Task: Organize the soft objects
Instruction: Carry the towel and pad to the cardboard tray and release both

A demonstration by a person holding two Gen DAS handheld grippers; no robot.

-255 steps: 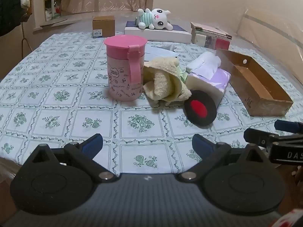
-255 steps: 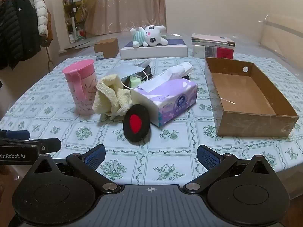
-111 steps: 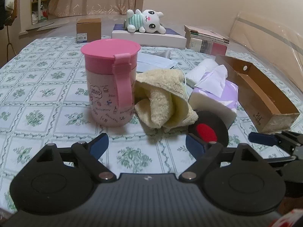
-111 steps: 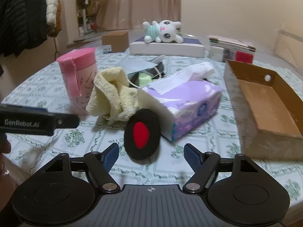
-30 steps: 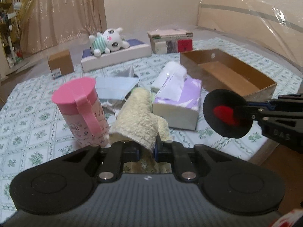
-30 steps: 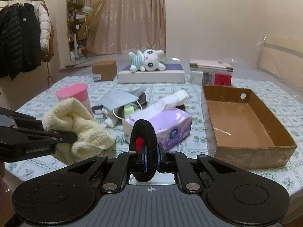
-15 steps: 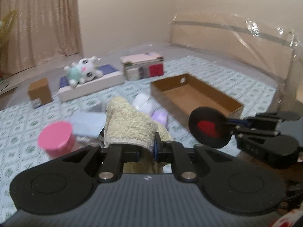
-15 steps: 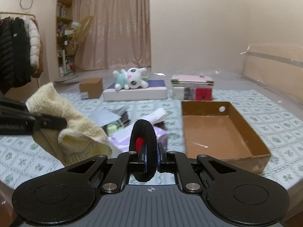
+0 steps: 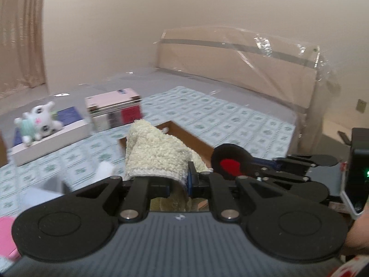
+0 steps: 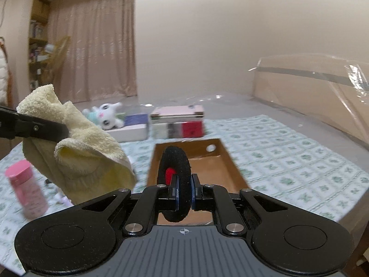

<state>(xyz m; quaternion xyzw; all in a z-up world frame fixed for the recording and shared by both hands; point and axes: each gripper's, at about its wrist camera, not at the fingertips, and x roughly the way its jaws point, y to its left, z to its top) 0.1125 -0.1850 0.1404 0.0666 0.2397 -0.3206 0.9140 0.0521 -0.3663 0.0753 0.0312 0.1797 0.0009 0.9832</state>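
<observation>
Hanging from the left gripper [image 9: 178, 181], the cream terry towel [image 9: 154, 152] was pinched only by a fold at its edge, so most of the cloth drooped free below the jaws; my judgement was that a quick swing could let the fold slide out, or that the loose tail could catch the near wall of the cardboard box [image 10: 196, 161] and drape half outside it. That gripper was held raised above the patterned tablecloth [image 10: 288, 152], pointing forward toward the box, its jaws pressed together on the towel. Further right, the right gripper [image 10: 183, 192] was level with it and just beside it, aimed along the length of the box, its jaws closed on the rim of the black round pad with a red centre [image 10: 174, 173], which stood on edge between them. Such a narrow hold on a soft disc seemed apt to let it twist or roll away on release. Both soft things were in the air, short of the box, neither yet inside.
</observation>
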